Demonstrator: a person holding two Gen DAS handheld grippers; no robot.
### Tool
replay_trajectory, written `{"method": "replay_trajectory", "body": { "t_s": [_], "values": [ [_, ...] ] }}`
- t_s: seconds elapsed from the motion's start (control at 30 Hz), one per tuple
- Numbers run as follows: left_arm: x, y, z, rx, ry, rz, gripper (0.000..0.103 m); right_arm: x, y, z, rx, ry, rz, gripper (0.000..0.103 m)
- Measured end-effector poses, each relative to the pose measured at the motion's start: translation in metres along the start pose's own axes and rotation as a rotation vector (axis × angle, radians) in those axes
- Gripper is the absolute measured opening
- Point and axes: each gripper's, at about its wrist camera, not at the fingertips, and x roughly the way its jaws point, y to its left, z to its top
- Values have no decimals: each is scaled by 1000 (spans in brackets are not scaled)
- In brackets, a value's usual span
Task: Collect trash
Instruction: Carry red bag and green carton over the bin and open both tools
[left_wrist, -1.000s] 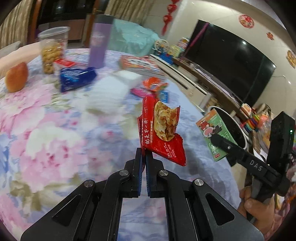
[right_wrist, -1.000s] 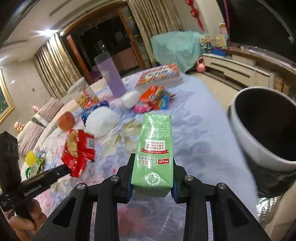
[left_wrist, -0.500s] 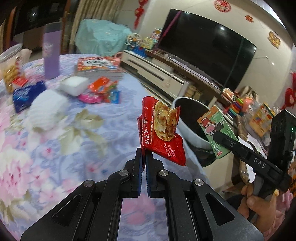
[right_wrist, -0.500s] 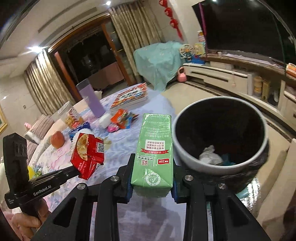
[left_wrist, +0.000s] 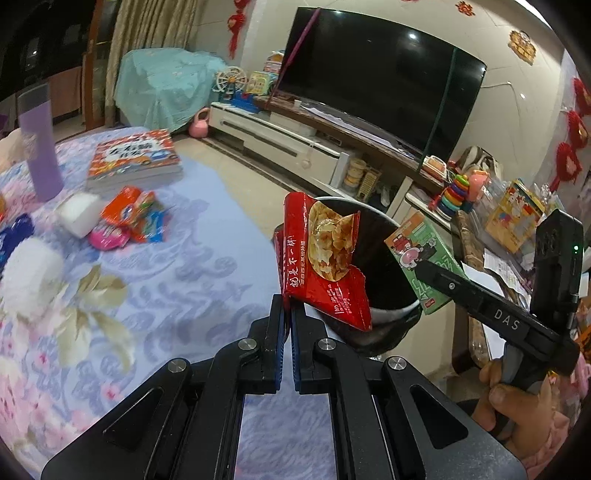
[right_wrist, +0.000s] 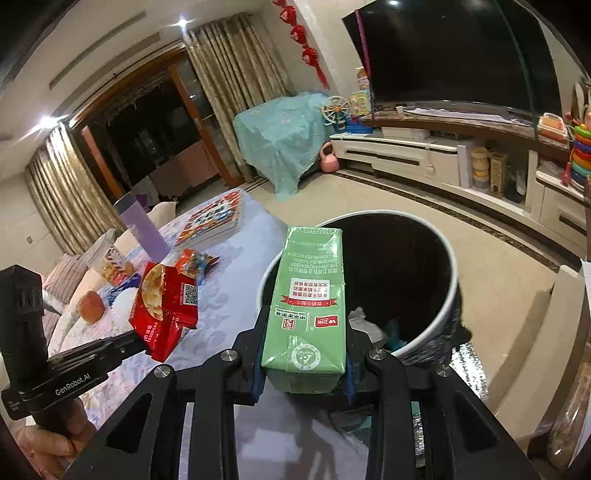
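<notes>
My left gripper (left_wrist: 287, 314) is shut on a torn red snack bag (left_wrist: 325, 266), held in the air at the table's edge, in front of the black trash bin (left_wrist: 391, 325). The bag also shows in the right wrist view (right_wrist: 166, 306). My right gripper (right_wrist: 303, 373) is shut on a green drink carton (right_wrist: 308, 299) and holds it over the near rim of the bin (right_wrist: 447, 306), which has crumpled trash at its bottom. The carton also shows in the left wrist view (left_wrist: 421, 254), over the bin's right side.
On the flowered tablecloth (left_wrist: 192, 273) lie several snack wrappers (left_wrist: 129, 218), a white block (left_wrist: 79, 214), a white fluffy wad (left_wrist: 29, 273), a book (left_wrist: 136, 155) and a purple bottle (left_wrist: 40, 147). A TV stand (right_wrist: 443, 155) and toys line the far wall.
Both grippers have swung right, away from the table's middle, toward the bin. The carton now hangs over the bin's rim; the red bag has reached the bin's near side.
</notes>
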Motion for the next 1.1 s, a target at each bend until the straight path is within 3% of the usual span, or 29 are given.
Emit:
{"method": "replay_trajectory", "body": {
  "t_s": [0.37, 1.1],
  "values": [
    [31, -27, 19, 57, 30, -3, 3, 9, -23, 17, 9, 4, -22, 32],
    [69, -45, 31, 88, 90, -16, 3, 28, -38, 29, 2, 46, -47, 32]
  ]
}}
